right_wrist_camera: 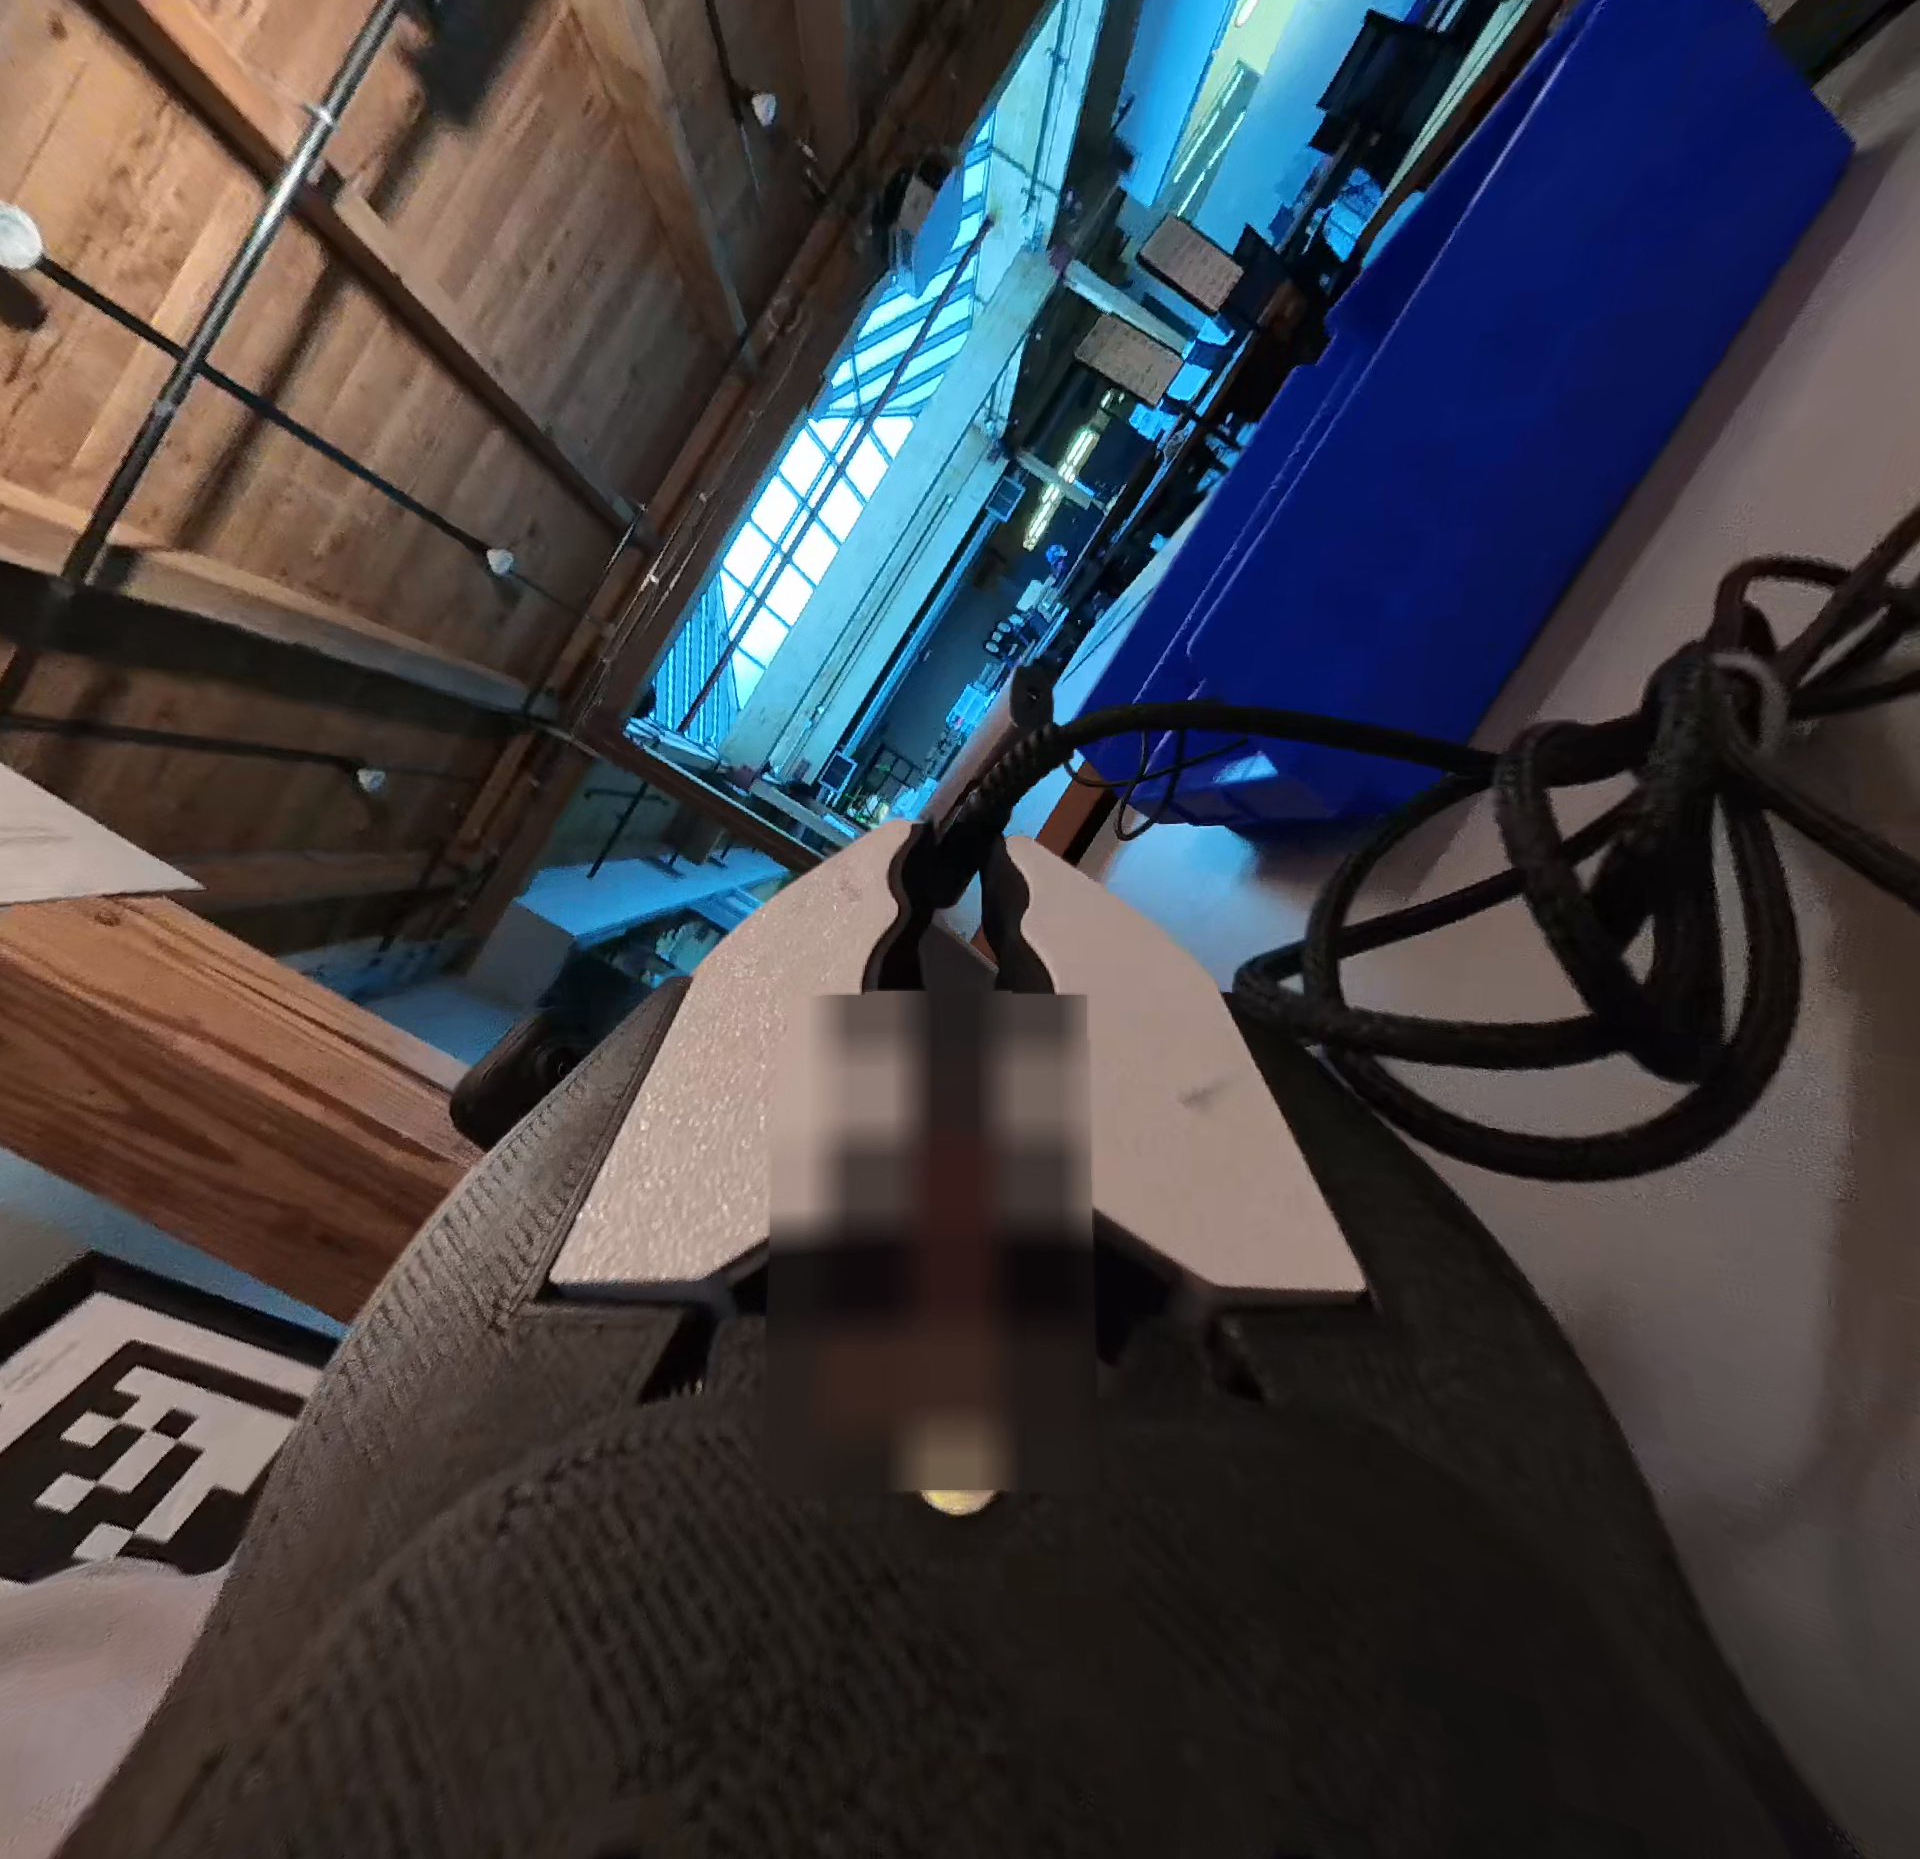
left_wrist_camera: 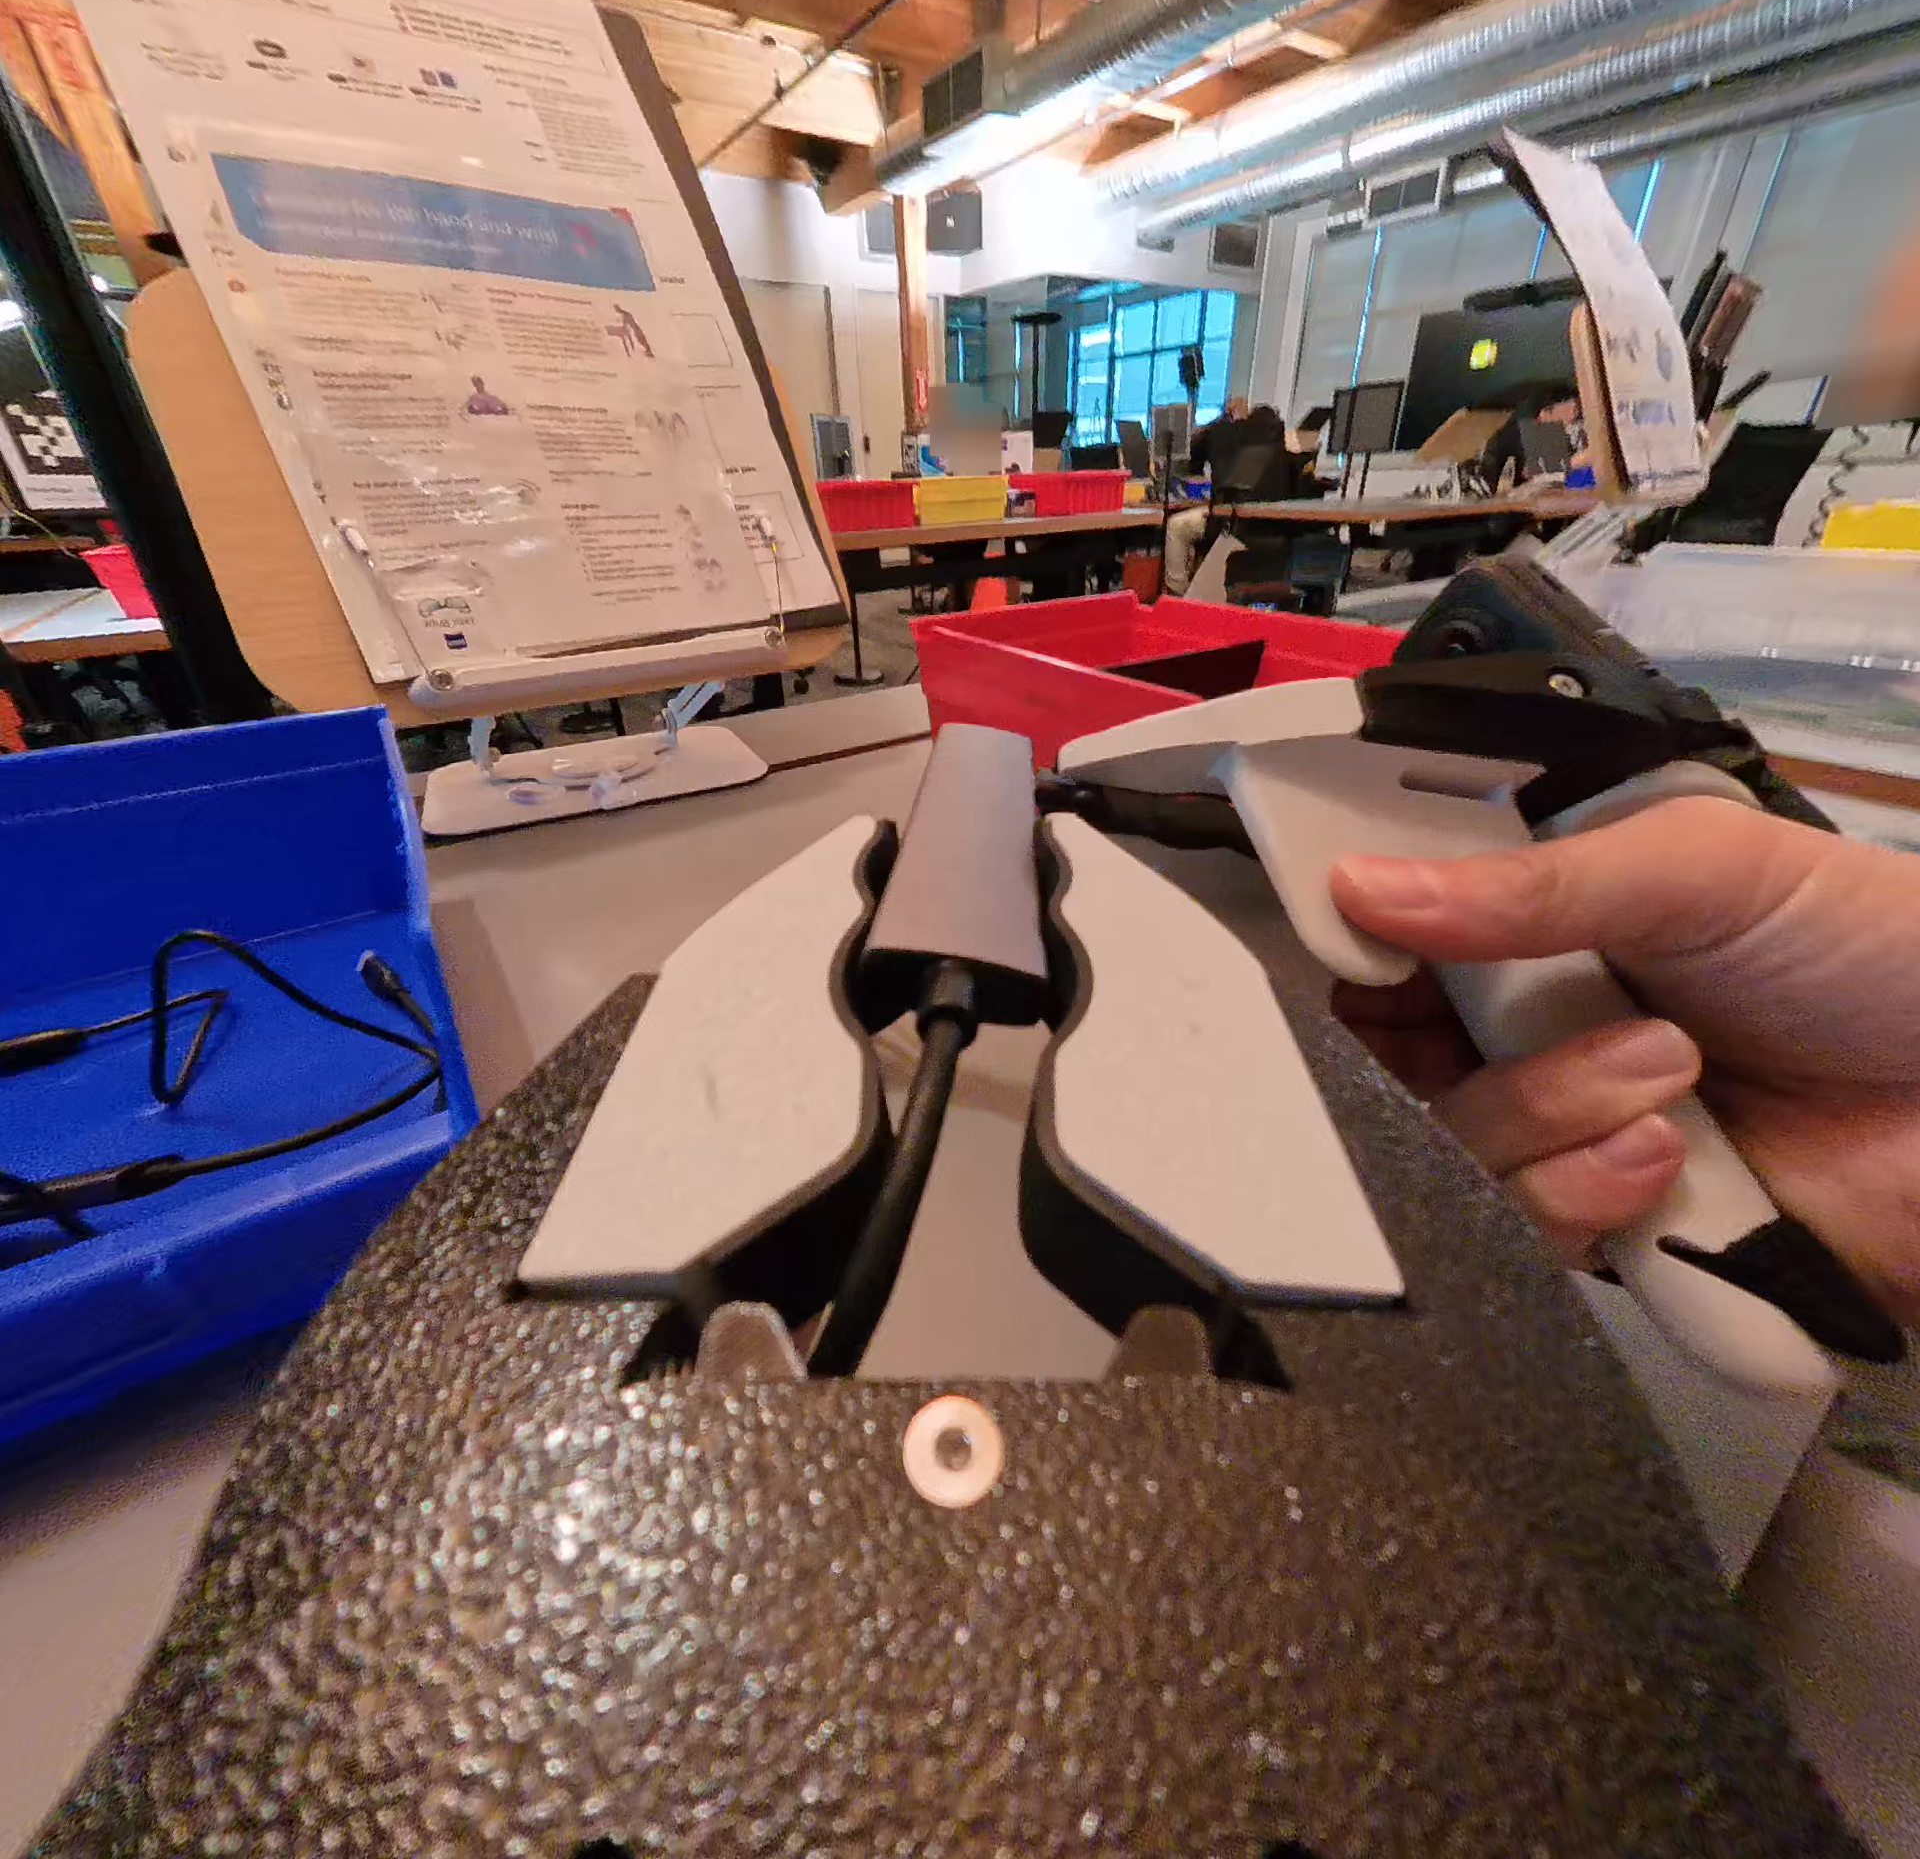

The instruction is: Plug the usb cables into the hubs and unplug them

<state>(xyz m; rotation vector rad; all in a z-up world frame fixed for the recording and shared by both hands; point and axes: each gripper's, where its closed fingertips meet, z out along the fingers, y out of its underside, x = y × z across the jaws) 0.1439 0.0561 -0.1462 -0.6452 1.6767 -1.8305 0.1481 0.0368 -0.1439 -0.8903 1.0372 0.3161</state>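
In the left wrist view my left gripper [left_wrist_camera: 961, 835] is shut on a grey USB hub [left_wrist_camera: 966, 853] and holds it above the grey table [left_wrist_camera: 582, 905]. The hub's own black lead [left_wrist_camera: 904, 1144] runs back between the fingers. My right gripper [left_wrist_camera: 1081, 770], held by a hand [left_wrist_camera: 1662, 1030], points its tip at the hub's right side. In the right wrist view the right gripper [right_wrist_camera: 961, 853] is shut on a black braided USB cable [right_wrist_camera: 1049, 739] near its plug end. Whether the plug sits in the hub is hidden.
A blue bin [left_wrist_camera: 208, 874] with black cables [left_wrist_camera: 187, 1030] stands at the left, a red bin [left_wrist_camera: 1039, 656] behind the hub, and a document stand [left_wrist_camera: 468, 355] at the back. A coiled bundle of black cable [right_wrist_camera: 1662, 874] lies on the table beside the blue bin [right_wrist_camera: 1507, 459]. Less than 4 cm separates the two grippers' tips.
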